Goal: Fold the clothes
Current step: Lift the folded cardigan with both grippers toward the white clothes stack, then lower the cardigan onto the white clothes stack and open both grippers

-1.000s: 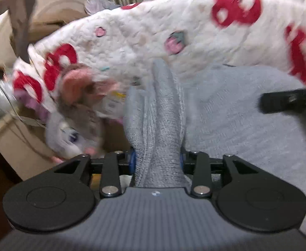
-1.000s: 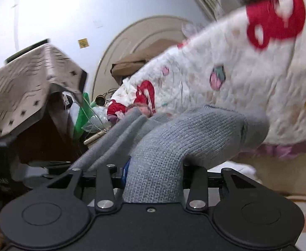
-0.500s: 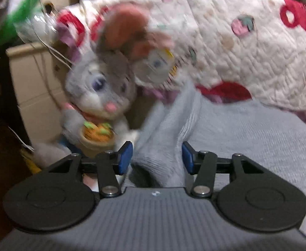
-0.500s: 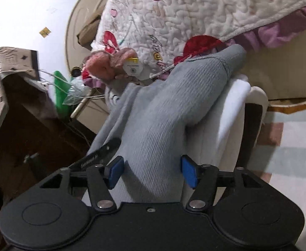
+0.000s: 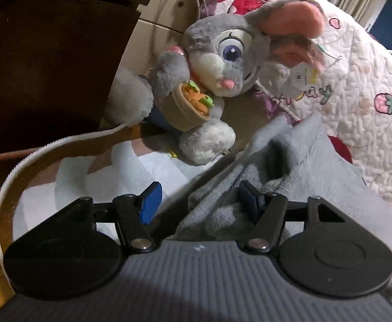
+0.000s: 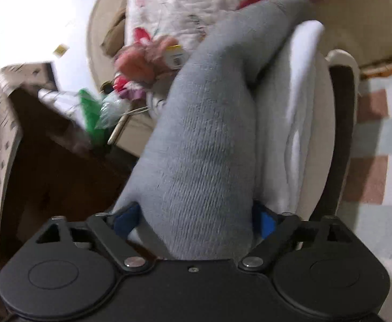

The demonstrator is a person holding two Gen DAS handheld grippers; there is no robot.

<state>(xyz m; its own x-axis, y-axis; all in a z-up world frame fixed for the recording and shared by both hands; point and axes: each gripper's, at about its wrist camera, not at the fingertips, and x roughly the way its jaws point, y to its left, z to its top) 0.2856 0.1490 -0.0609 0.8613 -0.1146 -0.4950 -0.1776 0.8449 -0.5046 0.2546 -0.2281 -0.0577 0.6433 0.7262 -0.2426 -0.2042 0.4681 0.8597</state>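
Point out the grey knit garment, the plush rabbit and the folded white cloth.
grey knit garment (image 6: 204, 161): right wrist view, middle of the ribbed sleeve.
plush rabbit (image 5: 222, 53): left wrist view, its face.
folded white cloth (image 6: 289, 123): right wrist view, its folded edge.

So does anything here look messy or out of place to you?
A little. The grey knit garment lies bunched and rumpled rather than flat, with a dark fold near its edge. The plush rabbit slumps sideways against the quilt, and a white cord trails loosely across the floor beside it.
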